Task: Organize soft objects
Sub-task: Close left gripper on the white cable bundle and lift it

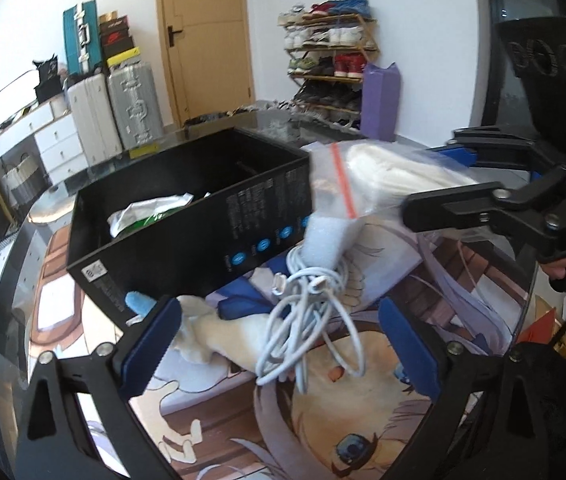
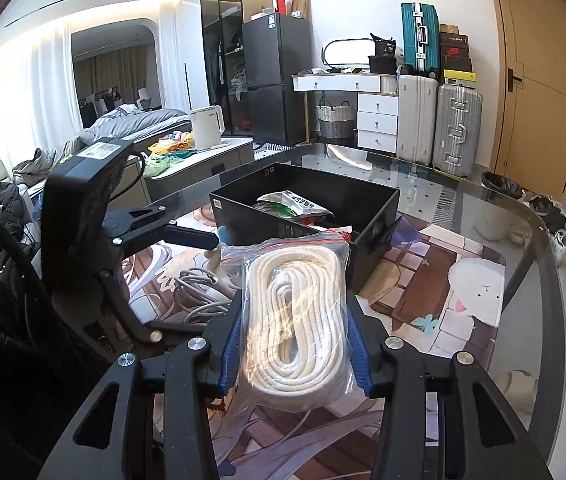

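My right gripper [image 2: 295,320] is shut on a clear zip bag of coiled white rope [image 2: 295,312], held above the mat just in front of the black box [image 2: 375,216]. In the left wrist view the bag [image 1: 363,176] hangs by the box's right corner, with the right gripper [image 1: 431,184] around it. My left gripper [image 1: 279,344] stands open. A tangled white cable bundle [image 1: 307,320] lies between its blue pads [image 1: 151,344], untouched. A cream plush toy [image 1: 211,336] lies beside the left pad. The black box [image 1: 187,216] holds a green-and-white packet [image 1: 147,216].
Everything sits on a glass table [image 2: 539,280] covered by an anime-print mat [image 2: 443,280]. A foam sleeve [image 1: 327,240] rests on the cable. Suitcases [image 2: 455,128], white drawers [image 2: 377,122] and a door [image 2: 539,80] stand beyond the table, and a shoe rack [image 1: 327,52].
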Available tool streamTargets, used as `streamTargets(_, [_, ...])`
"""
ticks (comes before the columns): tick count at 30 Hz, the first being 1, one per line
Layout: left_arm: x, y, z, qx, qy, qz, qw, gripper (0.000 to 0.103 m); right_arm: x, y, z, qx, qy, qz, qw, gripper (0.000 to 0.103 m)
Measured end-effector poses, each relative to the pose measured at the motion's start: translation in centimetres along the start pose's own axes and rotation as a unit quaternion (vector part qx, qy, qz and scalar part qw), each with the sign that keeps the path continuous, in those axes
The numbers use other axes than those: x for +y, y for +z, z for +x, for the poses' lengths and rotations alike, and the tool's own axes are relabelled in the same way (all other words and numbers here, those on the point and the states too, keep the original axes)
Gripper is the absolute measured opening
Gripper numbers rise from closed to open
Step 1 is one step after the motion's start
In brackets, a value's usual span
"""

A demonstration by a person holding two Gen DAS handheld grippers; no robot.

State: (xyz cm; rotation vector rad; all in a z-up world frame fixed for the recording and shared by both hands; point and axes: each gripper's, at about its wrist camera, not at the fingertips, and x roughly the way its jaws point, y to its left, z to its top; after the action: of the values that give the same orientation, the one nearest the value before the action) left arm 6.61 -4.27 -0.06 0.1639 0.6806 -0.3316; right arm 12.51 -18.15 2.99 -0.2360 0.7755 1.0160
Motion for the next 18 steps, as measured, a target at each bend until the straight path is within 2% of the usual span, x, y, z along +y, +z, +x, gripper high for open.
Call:
streamTargets(5, [-0.3, 0.0, 0.3, 0.009, -0.007, 0.010, 0.9999, 0.075, 0.1, 0.1, -0.1, 0.000, -0.002, -0.001, 1.000, 0.045])
streamTargets(7, [-0.2, 0.1, 0.3, 0.011, -0.014, 0.006, 0.9998, 0.065, 0.2, 0.1, -0.1, 0.000, -0.003, -0.001, 1.000, 0.045])
streamTargets(9, [-0.1, 0.1, 0.5, 0.017, -0.020, 0.001, 0.9997, 0.045, 0.2, 0.1, -0.1, 0.001, -0.003, -0.002, 1.000, 0.045])
streamTargets(11, [0.2, 0.1, 0.6, 0.016, -0.020, -0.007, 0.9996, 0.037, 0.1, 0.1, -0.1, 0.000, -0.004, -0.002, 1.000, 0.045])
streamTargets(14, [0.8, 0.1, 0.4, 0.012, -0.028, -0.022, 0.9993, 0.032, 0.1, 0.2, -0.2, 0.000, -0.007, -0.002, 1.000, 0.045])
streamTargets(18, [0.8, 0.0, 0.3, 0.012, -0.033, -0.020, 0.9992, 0.030, 0.1, 0.2, -0.3, 0.000, -0.008, -0.003, 1.000, 0.045])
